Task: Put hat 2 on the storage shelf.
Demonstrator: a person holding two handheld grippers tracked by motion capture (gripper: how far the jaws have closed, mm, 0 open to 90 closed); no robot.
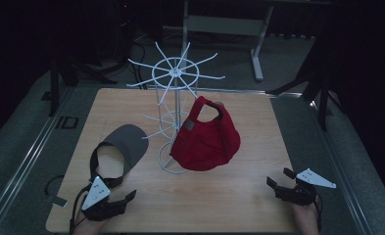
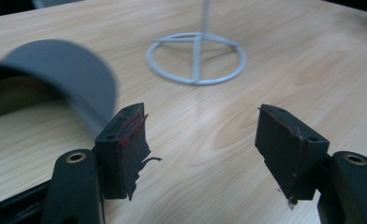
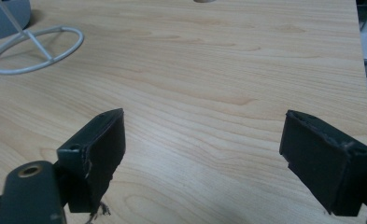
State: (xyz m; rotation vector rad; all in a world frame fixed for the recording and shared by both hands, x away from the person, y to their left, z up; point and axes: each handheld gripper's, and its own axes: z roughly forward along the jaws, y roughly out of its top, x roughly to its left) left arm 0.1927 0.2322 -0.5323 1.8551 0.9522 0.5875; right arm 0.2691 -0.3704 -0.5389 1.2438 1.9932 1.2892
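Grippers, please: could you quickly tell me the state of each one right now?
Left gripper: open, holding nothing, beside the grey visor.
Right gripper: open, holding nothing.

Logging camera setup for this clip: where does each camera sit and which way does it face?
High view: above the near table edge, looking forward and down; left gripper, right gripper.
Left gripper view: low on the gripper, jaws open, facing the visor and stand.
Right gripper view: low on the gripper, jaws open, facing bare table.
All share the stand's ring base.

A grey visor [image 1: 123, 143] lay flat on the bench's near left part, brim towards the far side, strap nearer.
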